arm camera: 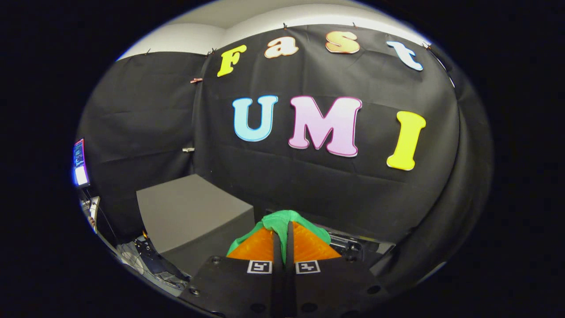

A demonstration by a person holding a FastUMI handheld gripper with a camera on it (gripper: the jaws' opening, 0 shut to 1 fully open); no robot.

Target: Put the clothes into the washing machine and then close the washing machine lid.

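1. The gripper is held up in the air, looking at the black cloth wall.
2. Its jaws are pinched almost together, with just a thin gap between them.
3. A green cloth is squeezed in that gap. It bunches up over the tips and hangs down on both sides of the jaws. Both fingers press on it, so the jaws are holding it.
4. This green cloth is the piece of clothes for the job. It is up in the air with the gripper, not lying on anything.
5. A gray box sits low down, ahead of the jaws and off to one side. I cannot tell what it is.
6. A small lit screen stands far off at the side. Some wires lie down low near it.
7. I cannot see the washing machine, so I cannot say where its opening or lid is.
8. How far along: I think the picking up part is done, since the cloth is held tight.
9. What is left: the cloth needs to go into the washing machine, the jaws need to let go, and then the lid needs to be shut.
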